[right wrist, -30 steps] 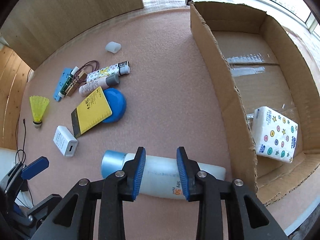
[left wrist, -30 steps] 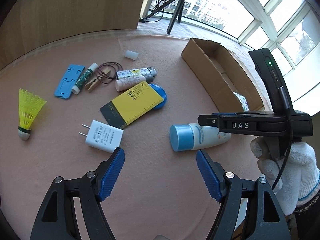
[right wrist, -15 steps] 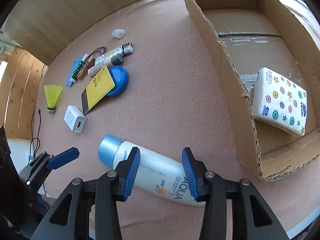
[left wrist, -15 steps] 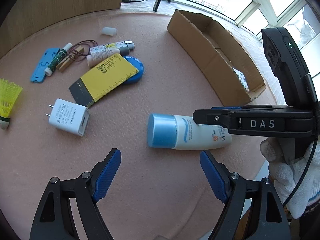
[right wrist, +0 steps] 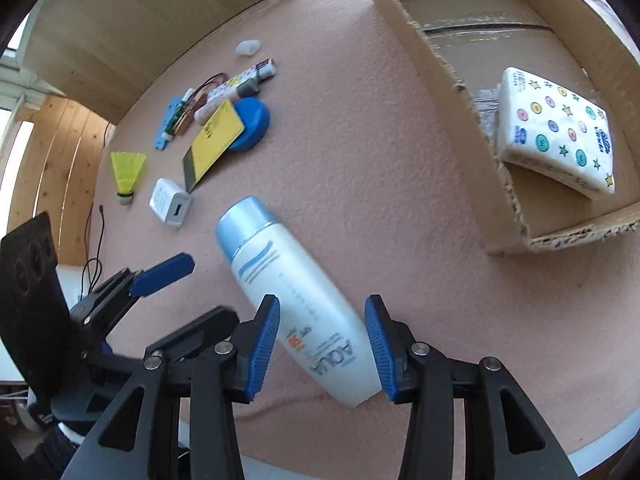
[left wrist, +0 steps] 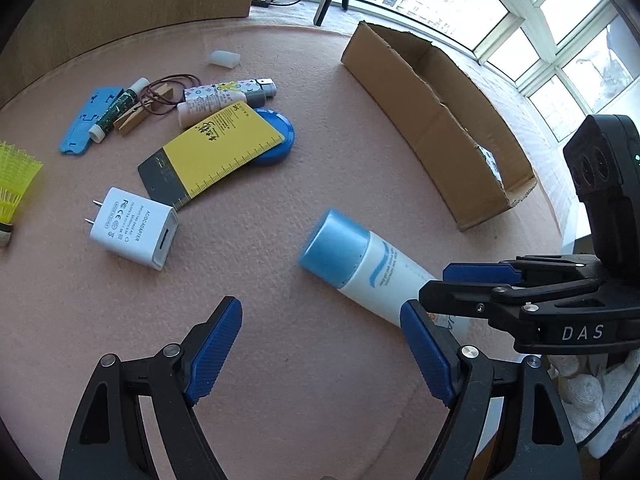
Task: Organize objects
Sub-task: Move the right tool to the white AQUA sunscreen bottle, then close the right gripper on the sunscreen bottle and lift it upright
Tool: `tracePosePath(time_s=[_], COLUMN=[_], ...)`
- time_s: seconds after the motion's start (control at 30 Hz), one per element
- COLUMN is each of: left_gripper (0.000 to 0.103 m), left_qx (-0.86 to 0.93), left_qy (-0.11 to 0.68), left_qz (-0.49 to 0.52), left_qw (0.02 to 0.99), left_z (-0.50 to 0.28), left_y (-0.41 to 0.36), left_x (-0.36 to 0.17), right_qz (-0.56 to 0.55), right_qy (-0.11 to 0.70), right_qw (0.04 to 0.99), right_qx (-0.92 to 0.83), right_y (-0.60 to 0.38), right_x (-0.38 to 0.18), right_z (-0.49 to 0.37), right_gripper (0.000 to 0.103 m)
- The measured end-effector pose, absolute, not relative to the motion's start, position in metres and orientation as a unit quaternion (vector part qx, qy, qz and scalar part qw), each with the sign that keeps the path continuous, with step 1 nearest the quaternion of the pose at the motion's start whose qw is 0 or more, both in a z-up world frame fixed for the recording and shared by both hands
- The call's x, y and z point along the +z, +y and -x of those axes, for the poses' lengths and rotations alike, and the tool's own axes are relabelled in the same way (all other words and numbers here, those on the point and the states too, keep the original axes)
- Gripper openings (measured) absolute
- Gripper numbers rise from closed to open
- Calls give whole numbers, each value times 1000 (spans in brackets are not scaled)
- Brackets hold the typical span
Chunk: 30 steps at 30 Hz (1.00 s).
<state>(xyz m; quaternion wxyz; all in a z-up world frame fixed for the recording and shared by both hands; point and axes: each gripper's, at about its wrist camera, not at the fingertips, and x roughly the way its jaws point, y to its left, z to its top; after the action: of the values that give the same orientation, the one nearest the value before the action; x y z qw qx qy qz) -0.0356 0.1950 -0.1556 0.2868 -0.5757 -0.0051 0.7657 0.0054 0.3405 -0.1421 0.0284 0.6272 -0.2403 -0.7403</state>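
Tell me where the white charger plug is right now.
The white charger plug lies flat on the pink mat, left of centre in the left wrist view, just below the yellow ruler card and right of the yellow shuttlecock.

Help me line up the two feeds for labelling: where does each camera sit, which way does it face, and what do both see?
Left wrist: sits on the left gripper, looking along its open fingers across the pink mat at the white charger and yellow ruler card; the right gripper and a gloved hand show at right.
Right wrist: sits on the right gripper, facing the cardboard box holding a tissue pack; the left gripper shows at left.
Shared: the sunscreen bottle, charger, ruler card, box.
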Motion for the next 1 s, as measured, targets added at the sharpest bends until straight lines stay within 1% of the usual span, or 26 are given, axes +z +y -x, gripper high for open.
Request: tracePosePath(time_s=[0.07,0.1,0.13,0.17,0.23,0.33,0.6,0.77,0.93,1.0], left_gripper=[84,84,87,95,97,97,96,94,94,91], left_qx=[778,782,782,781,783,780,772,769,761,763], left_qy=[-9,-15,-27,-38,-51,-31,-6,27,7,1], left_qz=[558,551,546,546,551,569,574,587,604,600], left_qw=[290,292,298,299,285,259,272,253,235,240], left_z=[32,29,27,25,22,21,11,3,9,11], left_y=[191,189,187,186,186,196,227,239,242,244], left_x=[-152,-149,-146,-143,-142,-148,-156,-161,-168,-166], right_qz=[-625,-621,-619,-617,-616,-618,-627,-634,-640,-643], right_qy=[-214,-214,-217,-218,-219,-216,-196,-189,-177,-167], right_qw=[24,27,27,25,26,31,67,89,108,113], right_qx=[-751,-754,-755,-756,-757,-755,-751,-745,-739,-739], right_y=[334,333,334,336,339,342,339,337,330,326], right_x=[-137,-136,-135,-135,-136,-139,-143,-146,-150,-151], right_z=[-6,-6,-5,-6,-5,-3,8,9,8,8], right_gripper=[41,41,41,41,41,41,41,46,48,48])
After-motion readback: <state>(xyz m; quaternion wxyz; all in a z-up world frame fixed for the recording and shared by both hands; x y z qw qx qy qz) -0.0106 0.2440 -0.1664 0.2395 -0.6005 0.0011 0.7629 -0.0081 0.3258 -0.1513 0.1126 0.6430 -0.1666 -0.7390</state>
